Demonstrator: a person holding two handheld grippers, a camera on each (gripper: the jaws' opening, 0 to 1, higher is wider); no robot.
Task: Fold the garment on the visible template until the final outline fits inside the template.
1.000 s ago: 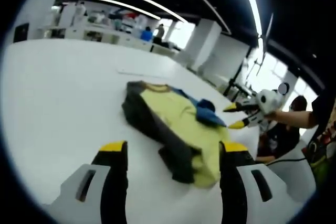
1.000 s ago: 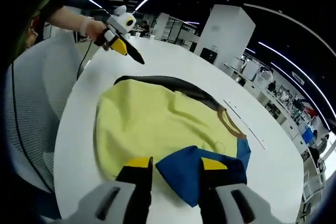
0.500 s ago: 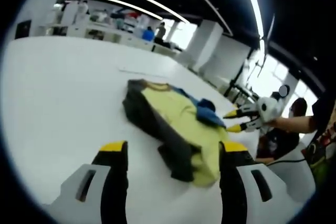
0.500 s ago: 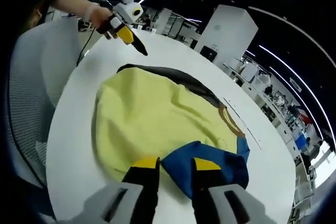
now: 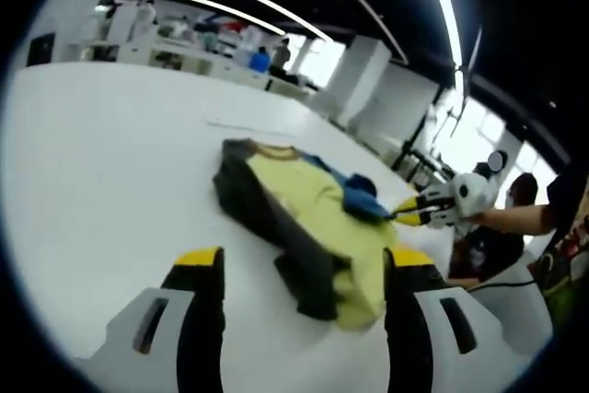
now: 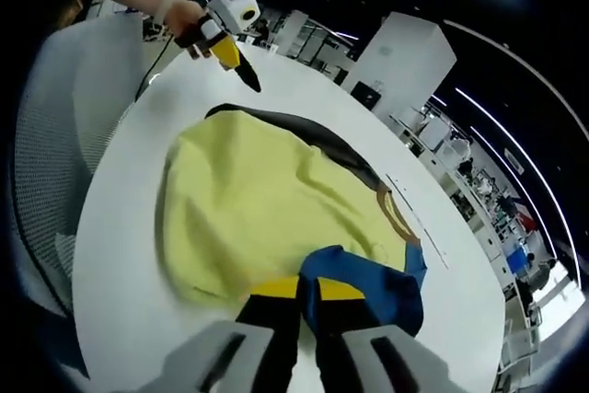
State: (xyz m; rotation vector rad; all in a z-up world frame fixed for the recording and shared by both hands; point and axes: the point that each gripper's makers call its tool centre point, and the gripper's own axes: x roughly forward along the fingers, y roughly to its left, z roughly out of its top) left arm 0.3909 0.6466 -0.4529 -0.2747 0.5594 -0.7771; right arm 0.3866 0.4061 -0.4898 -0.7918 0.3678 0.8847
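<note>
Blue sleeve [image 6: 368, 284] of yellow garment [image 6: 248, 204] pinched in right hand-held gripper [image 6: 307, 290]; left hand-held gripper [image 5: 304, 269] spread, empty.

The white tabletop [image 5: 101, 172] lies bare and wide to the left of the garment [image 5: 304, 218] in the left gripper view, open for a gripper to pass; the left gripper [image 5: 304, 273] hangs above the garment's near end, jaws spread; the right gripper [image 6: 306, 294] blocks the blue sleeve [image 6: 368, 278], jaws closed on it; a mesh chair [image 6: 55, 135] crowds the tabletop's rounded edge.
</note>
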